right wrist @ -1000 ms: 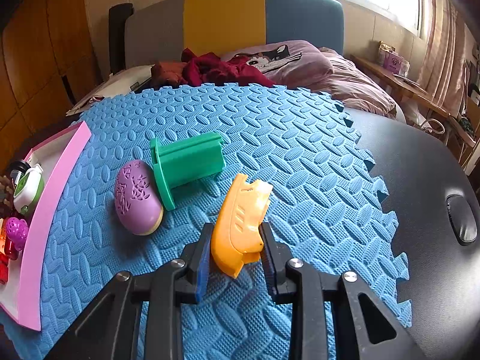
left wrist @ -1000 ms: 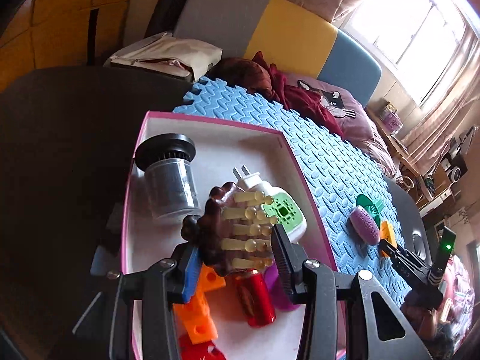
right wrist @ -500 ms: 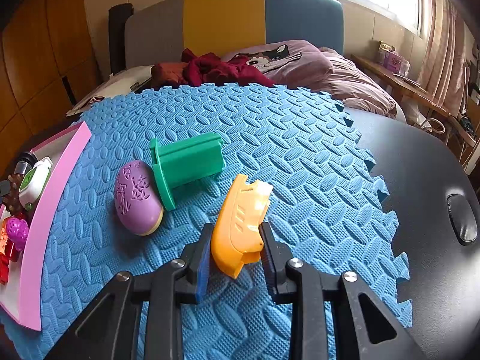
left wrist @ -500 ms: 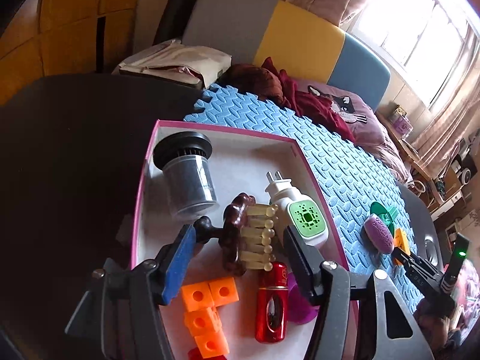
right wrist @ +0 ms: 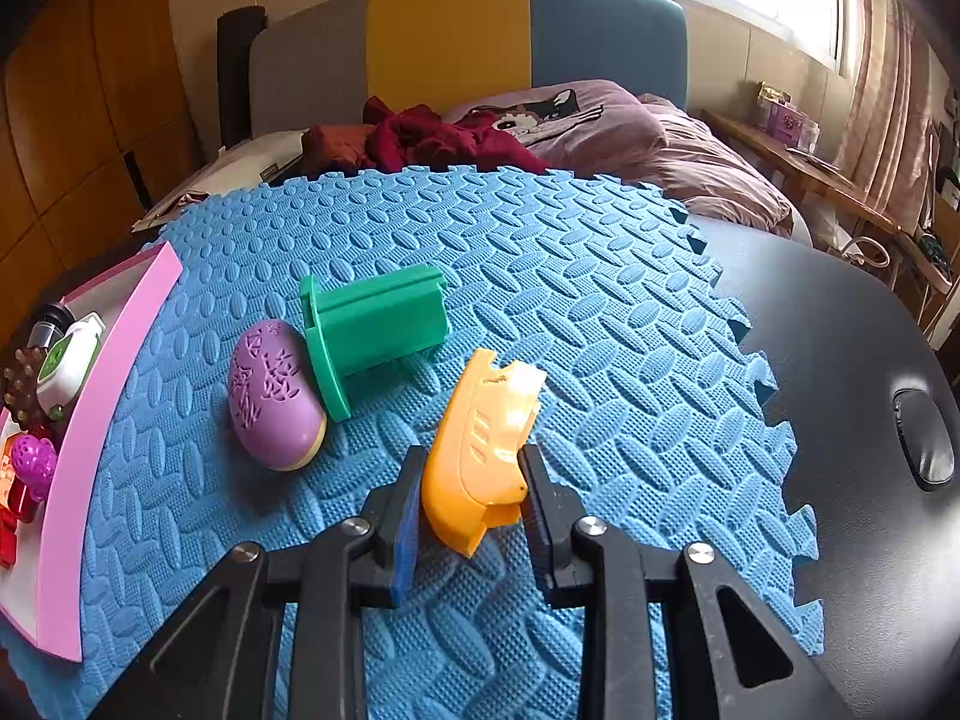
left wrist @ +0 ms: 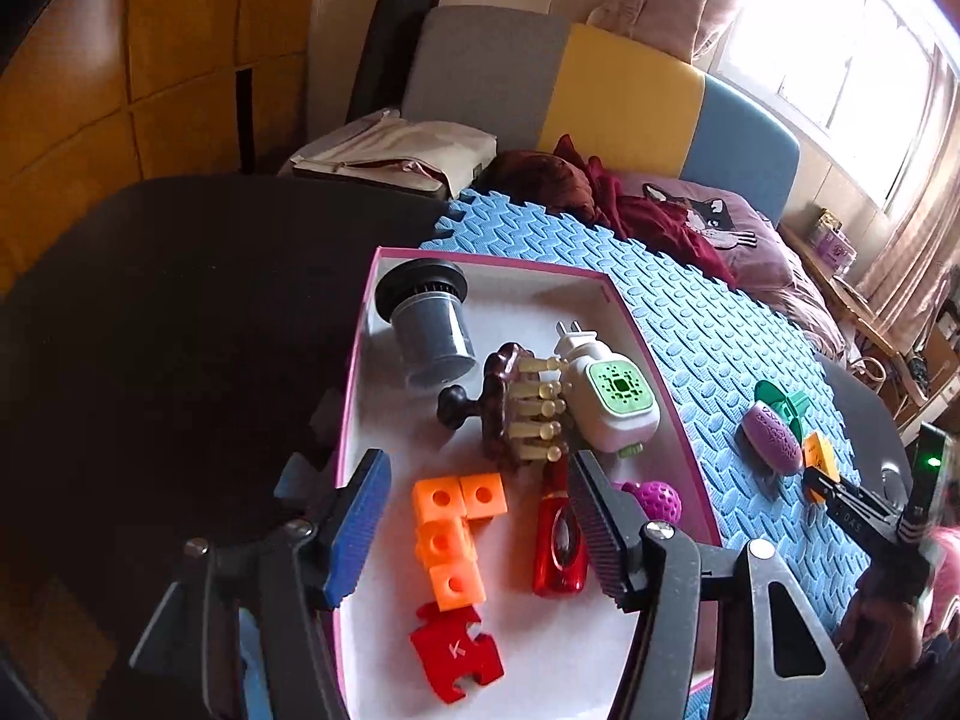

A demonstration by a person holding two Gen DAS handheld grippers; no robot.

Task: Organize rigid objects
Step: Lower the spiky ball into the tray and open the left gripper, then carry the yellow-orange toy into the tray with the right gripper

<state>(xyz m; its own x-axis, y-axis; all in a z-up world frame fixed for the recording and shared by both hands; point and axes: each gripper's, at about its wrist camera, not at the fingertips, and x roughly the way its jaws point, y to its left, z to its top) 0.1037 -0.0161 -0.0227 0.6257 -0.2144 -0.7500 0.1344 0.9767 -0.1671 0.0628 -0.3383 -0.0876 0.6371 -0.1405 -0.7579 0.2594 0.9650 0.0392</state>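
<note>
Only in the left wrist view is the pink-rimmed white tray's (left wrist: 354, 372) interior seen: the brown wooden-pegged massage brush (left wrist: 510, 405) lies centre-frame, above the left claw (left wrist: 474, 531), parted and empty. In the right view, the right claw (right wrist: 468, 513) is clamped on an orange plastic shell piece (right wrist: 480, 450), lower centre.

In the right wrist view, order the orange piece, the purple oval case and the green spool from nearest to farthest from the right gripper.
1. Orange piece: clamped between the right gripper fingers.
2. Purple oval case: on the blue mat, to the left.
3. Green spool: lying on its side just beyond the purple case.
</note>
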